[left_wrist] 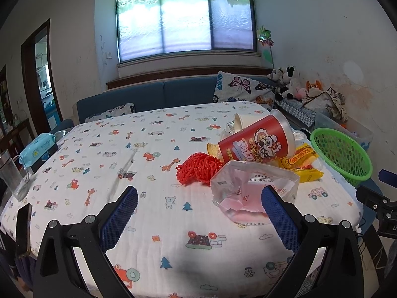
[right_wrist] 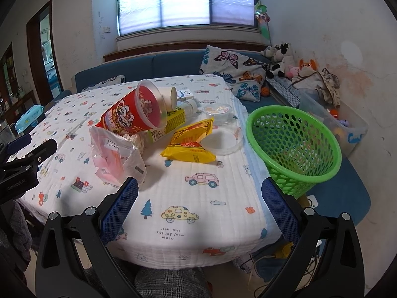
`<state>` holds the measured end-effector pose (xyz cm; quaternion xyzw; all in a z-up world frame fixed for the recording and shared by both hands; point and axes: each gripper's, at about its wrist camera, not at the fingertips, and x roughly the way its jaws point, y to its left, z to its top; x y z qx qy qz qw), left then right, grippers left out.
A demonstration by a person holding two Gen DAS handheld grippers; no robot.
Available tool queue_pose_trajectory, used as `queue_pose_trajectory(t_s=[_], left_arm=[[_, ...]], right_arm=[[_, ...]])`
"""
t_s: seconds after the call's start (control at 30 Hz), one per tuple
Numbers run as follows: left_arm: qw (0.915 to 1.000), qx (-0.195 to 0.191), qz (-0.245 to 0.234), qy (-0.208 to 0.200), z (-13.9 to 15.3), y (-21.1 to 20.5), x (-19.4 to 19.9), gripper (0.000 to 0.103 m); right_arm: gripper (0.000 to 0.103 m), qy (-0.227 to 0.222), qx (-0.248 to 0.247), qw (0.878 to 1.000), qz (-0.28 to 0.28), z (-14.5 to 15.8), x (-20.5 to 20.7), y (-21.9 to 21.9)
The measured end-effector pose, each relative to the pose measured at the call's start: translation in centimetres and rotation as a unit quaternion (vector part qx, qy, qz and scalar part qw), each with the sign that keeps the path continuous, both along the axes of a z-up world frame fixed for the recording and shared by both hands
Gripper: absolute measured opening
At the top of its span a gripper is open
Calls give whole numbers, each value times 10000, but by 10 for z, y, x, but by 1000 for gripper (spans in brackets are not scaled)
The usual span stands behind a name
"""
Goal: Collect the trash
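L tool spread wide, nothing btwn fingers, hovering over the tabletop near its front edge. Just ahead, by its right finger: crumpled clear plastic bag. Behind that, red mesh net and a tipped red snack cup, w/ yellow wrappers beside it.

R tool also wide apart, empty, above the front right part of the cloth. Green basket sits tilted at the right tabletop edge, just past the right finger. Trash pile lies left of the basket: yellow wrapper, clear lid, small container.
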<state>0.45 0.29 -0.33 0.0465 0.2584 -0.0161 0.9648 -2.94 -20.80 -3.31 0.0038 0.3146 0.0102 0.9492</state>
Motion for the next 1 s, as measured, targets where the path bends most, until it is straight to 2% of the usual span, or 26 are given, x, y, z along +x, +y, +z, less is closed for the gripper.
queue_pose_trajectory(t_s=[0.27,0.57,0.6,1.0], left_arm=[[10000,-50,-25,72,-11,-1,-1,97],[9999,-66,-1,110,-13,-4,-6,97],[9999,-86,0,137,-12,1,4,97],[9997,-139,126,175,-11,16,12,97]], right_arm=[[99,7,49,10000,33,-1,2,0],[98,29,135,9994,328,-5,7,7],[98,46,155,9992,375,-6,8,9],[86,214,330,9937,1047,-17,28,34]])
